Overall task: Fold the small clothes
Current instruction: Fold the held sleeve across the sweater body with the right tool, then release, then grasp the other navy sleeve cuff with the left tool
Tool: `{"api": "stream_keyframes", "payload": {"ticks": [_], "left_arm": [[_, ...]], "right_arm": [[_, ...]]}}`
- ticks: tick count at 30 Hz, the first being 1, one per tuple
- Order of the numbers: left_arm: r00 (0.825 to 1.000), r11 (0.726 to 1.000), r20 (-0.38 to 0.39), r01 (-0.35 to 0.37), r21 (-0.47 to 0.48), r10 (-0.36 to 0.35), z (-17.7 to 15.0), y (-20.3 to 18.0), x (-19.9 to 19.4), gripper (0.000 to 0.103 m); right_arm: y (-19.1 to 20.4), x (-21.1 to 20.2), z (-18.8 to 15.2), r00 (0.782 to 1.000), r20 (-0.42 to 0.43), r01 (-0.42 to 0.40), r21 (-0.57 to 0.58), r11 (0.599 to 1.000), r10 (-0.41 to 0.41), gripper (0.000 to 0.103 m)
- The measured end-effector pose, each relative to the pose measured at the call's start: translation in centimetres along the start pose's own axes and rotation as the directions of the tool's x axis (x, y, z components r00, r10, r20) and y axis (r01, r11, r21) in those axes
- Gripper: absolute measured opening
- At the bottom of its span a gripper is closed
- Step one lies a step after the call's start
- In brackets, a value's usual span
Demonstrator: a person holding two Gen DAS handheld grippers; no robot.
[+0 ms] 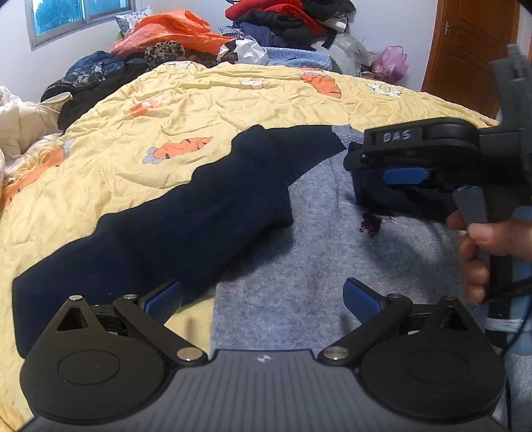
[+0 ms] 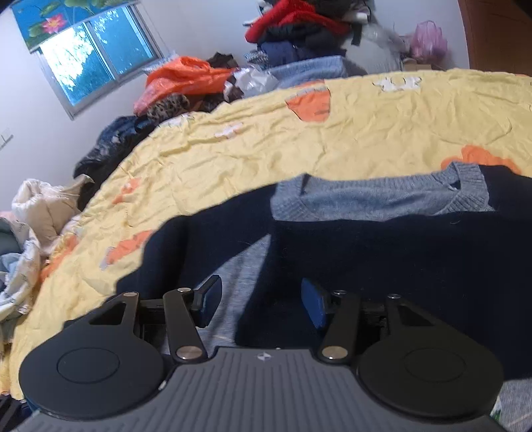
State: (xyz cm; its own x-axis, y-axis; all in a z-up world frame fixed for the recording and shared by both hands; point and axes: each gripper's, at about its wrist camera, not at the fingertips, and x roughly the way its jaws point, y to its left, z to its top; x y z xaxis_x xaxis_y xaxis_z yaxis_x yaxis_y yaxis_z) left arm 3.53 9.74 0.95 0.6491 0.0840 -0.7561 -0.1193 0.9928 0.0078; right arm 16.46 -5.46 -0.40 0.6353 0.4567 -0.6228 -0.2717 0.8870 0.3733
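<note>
A small sweater with a grey-blue body [image 1: 299,259] and navy sleeves lies flat on a yellow carrot-print quilt [image 1: 199,109]. Its left navy sleeve [image 1: 159,229] stretches out to the left. My left gripper [image 1: 262,299] is open and empty, low over the sweater's lower body. In the left wrist view my right gripper [image 1: 392,179] is beside the other navy sleeve at the right, held by a hand. In the right wrist view the right gripper [image 2: 261,302] is open over the navy sleeve [image 2: 382,259], with the grey collar [image 2: 382,199] beyond.
Piles of clothes and an orange bag [image 1: 173,30] sit at the far end of the bed. White bedding [image 1: 20,126] lies at the left. A wooden door [image 1: 472,56] is at the far right, a window [image 2: 96,56] at the far left.
</note>
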Motion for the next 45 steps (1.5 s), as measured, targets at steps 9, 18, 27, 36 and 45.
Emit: {"api": "stream_keyframes", "payload": {"ticks": [9, 18, 27, 36, 45], "left_arm": [[1.000, 0.999, -0.006, 0.001, -0.032, -0.001, 0.0, 0.5, -0.1, 0.103], [1.000, 0.999, -0.012, -0.020, -0.038, 0.020, -0.3, 0.4, 0.0, 0.103], [0.996, 0.993, -0.040, -0.084, -0.080, 0.081, -1.3, 0.5, 0.2, 0.103], [0.997, 0.927, 0.013, -0.065, -0.368, 0.075, -4.2, 6.8, -1.1, 0.103], [0.956, 0.522, 0.273, 0.289, -0.803, -0.111, -7.8, 16.7, -1.0, 0.103]], "right_arm": [[0.3, -4.6, -2.0, 0.990, 0.038, 0.141, -0.154, 0.978, -0.136, 0.079], [0.0, -10.2, -5.7, 0.959, 0.153, 0.272, -0.258, 0.927, -0.239, 0.098], [-0.5, -13.7, -7.7, 0.944, 0.209, 0.302, -0.241, 0.923, -0.254, 0.099], [0.5, -16.6, -8.8, 0.919, 0.337, 0.311, -0.302, 0.901, -0.205, 0.102], [0.7, -16.7, -9.6, 0.916, 0.351, 0.304, -0.296, 0.906, -0.193, 0.102]]}}
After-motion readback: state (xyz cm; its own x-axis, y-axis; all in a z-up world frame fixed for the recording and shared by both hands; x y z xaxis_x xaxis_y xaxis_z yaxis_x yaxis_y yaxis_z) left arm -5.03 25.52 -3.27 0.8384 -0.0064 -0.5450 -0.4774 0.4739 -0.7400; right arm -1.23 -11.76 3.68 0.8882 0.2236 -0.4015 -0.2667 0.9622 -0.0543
